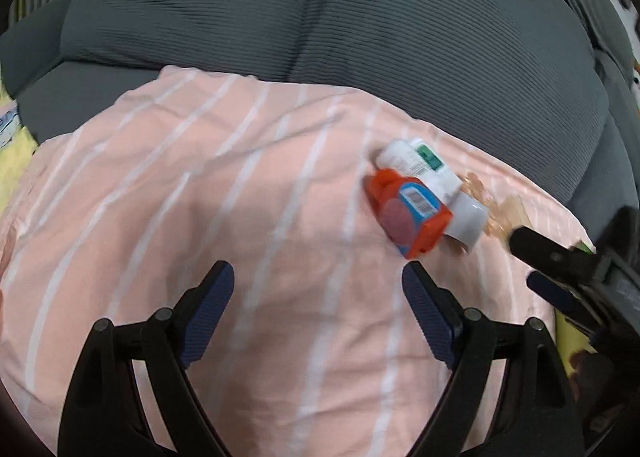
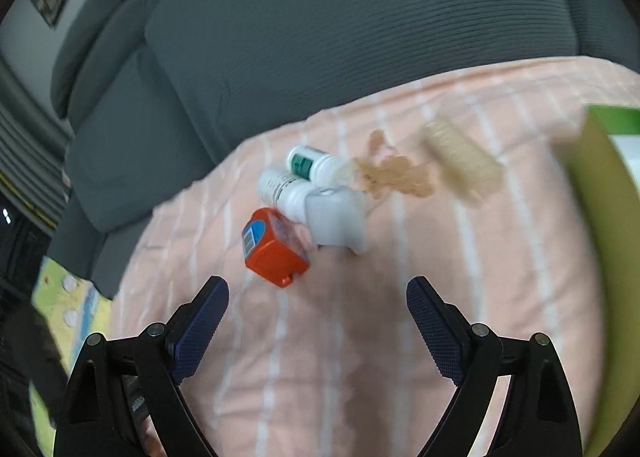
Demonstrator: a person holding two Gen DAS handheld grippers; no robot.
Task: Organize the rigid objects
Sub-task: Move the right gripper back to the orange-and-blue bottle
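Note:
A small heap of objects lies on a pink striped cloth (image 1: pixel 200 185) (image 2: pixel 440 297). An orange case with a blue barcode label (image 1: pixel 408 213) (image 2: pixel 274 253) lies nearest. Behind it are two white bottles, one with a green label (image 2: pixel 310 163) (image 1: pixel 424 157), the other plain (image 2: pixel 280 187). A white plastic holder (image 2: pixel 338 219) (image 1: pixel 468 223) leans on them. My left gripper (image 1: pixel 318 285) stands open and empty, just short of the orange case. My right gripper (image 2: pixel 318 297) (image 1: pixel 530 263) is open and empty too, close in front of the heap.
A tan fluffy piece (image 2: pixel 394 177) and a blurred beige ribbed object (image 2: pixel 460 163) lie right of the bottles. A green-and-white box (image 2: pixel 612 185) stands at the far right. Grey sofa cushions (image 1: pixel 320 17) (image 2: pixel 320 37) rise behind the cloth. A yellow mat (image 2: pixel 60 297) lies at the left.

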